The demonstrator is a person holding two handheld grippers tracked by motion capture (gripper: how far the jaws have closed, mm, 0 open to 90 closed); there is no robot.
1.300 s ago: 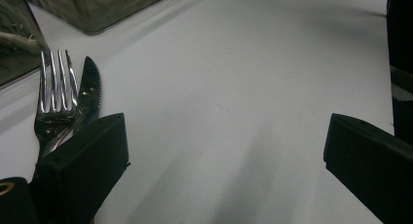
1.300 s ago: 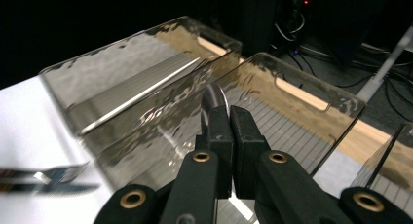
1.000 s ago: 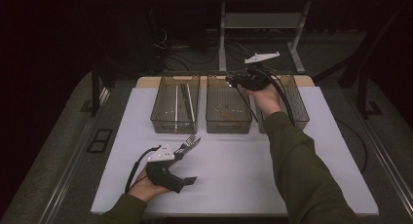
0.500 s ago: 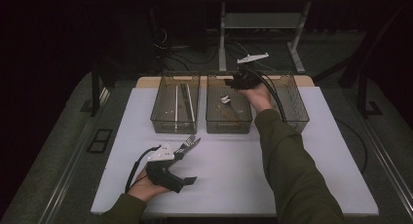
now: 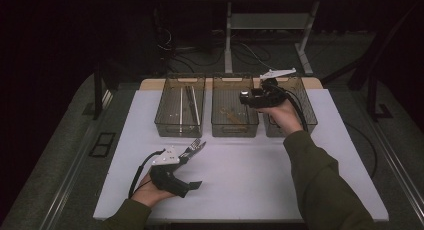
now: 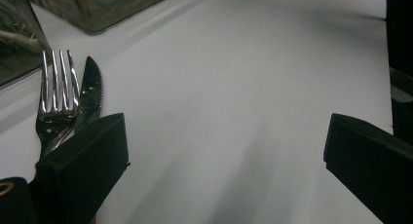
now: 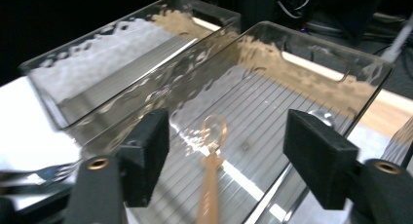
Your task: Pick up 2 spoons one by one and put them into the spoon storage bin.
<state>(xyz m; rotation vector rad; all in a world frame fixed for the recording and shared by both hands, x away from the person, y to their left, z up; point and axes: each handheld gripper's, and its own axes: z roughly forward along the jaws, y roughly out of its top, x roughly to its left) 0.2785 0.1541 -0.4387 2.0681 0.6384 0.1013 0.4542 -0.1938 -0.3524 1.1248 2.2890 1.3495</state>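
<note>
white mat [image 5: 280, 180] bare across middle and right front, wide passage there. three clear bins in row along far edge: left bin [image 5: 180, 110], middle bin [image 5: 234, 110], right bin [image 5: 300, 102], walls nearly touching, no gap between for jaws. fork [image 6: 54, 95] and knife [image 6: 91, 90] lie side by side on mat just beside left gripper [image 5: 187, 155], blocking near-left patch. right gripper [image 5: 250, 97] hangs over middle bin, jaws spread, bronze utensil [image 7: 212, 175] on bin floor below.

— What was lost in the left gripper view?
— The fork [image 6: 54, 100] and knife [image 6: 91, 90] handles, hidden behind the jaw at 8 o'clock.
— And in the right gripper view?
— The gold utensil [image 7: 211, 171] ran off at 6 o'clock; its type stayed unclear.
</note>
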